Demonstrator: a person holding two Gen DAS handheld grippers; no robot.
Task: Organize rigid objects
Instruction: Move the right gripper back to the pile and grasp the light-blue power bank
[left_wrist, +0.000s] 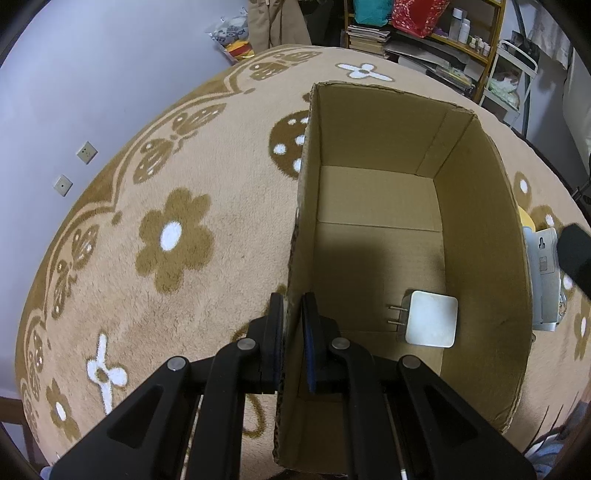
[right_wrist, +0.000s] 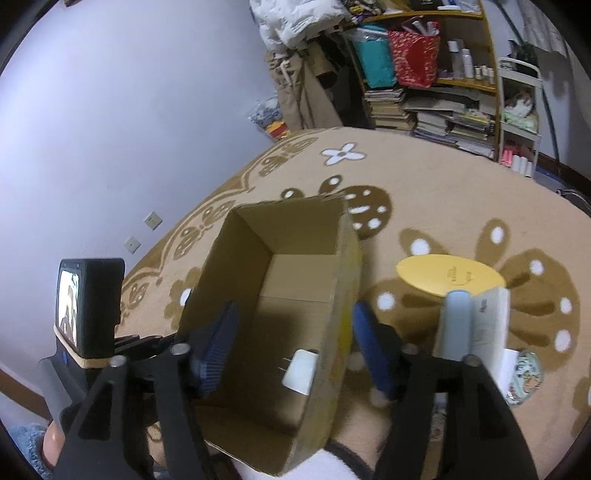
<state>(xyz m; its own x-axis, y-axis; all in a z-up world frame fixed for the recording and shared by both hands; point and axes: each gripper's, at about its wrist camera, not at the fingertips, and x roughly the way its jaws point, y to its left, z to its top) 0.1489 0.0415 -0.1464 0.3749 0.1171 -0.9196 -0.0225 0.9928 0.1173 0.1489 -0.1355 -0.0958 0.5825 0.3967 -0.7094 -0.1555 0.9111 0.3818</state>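
Nearest in the left wrist view: left gripper (left_wrist: 291, 332) clamped on the left wall of the cardboard box (left_wrist: 480, 236), one finger outside, one inside, jaws narrow with only the wall between them. Probably held so to steady the box while things go in.

Just beyond, at about 3 o'clock from those fingers, on the box floor: white charger (left_wrist: 431, 323), lying flat, near the right wall. Two prongs aimed toward 9 o'clock, so long axis running 9 to 3 across the box, not along it. Already stowed, by the look of it.

In the right wrist view: right gripper (right_wrist: 291, 343) with jaws wide, holding nothing, straddling the box's right wall. Likely free for the next pick.

Farther, at 2 o'clock from that gripper, outside the box on the flowered rug (right_wrist: 424, 192): a grey-spined book (right_wrist: 476, 325) standing on edge, spine toward the camera, then a yellow disc (right_wrist: 450, 276) lying flat behind it. A patterned round item (right_wrist: 526, 373) at 3 o'clock, partly hidden.

Farthest, at 12 to 1 o'clock: cluttered bookshelf (right_wrist: 424, 92).
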